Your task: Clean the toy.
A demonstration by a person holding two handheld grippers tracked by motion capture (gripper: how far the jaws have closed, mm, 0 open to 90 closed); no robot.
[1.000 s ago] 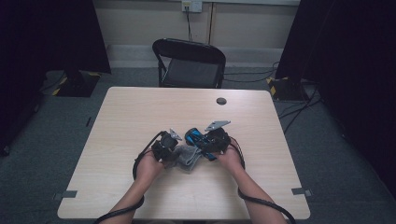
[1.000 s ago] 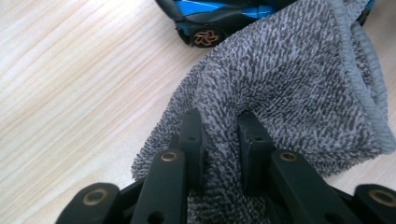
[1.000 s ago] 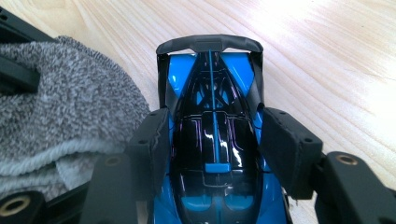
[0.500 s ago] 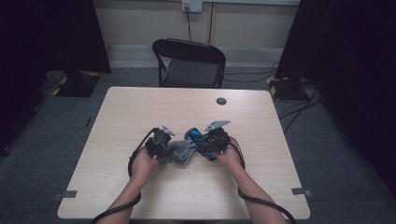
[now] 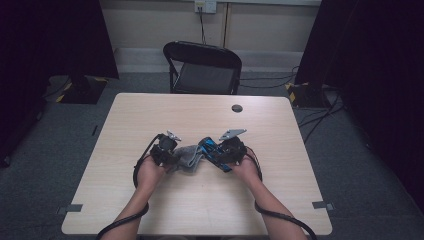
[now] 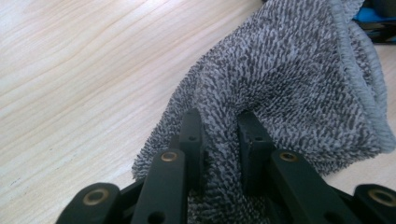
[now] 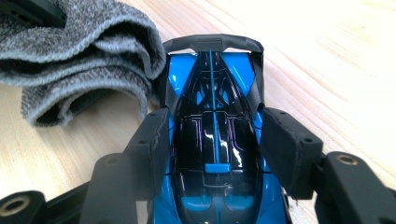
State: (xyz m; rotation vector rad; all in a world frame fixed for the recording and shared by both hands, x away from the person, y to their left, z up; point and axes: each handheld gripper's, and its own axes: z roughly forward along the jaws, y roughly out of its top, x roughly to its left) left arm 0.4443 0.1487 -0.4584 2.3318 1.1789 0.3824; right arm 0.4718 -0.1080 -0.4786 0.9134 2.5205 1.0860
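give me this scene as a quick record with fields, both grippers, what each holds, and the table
left gripper: shut on a grey speckled terry cloth, a fold pinched between its jaws
right gripper: shut on a glossy blue and black toy race car, jaws against its two sides
cloth and car: cloth lies bunched right beside the car's far end
surface: light wooden table
also on table: small dark round disc near the far edge
behind table: black folding chair

- We see a black folding chair (image 5: pixel 204 67) just behind the wooden table (image 5: pixel 200 210).
- Behind the chair, a pale wall carries a socket (image 5: pixel 205 5).
- Grey carpet (image 5: pixel 360 170) surrounds the table.
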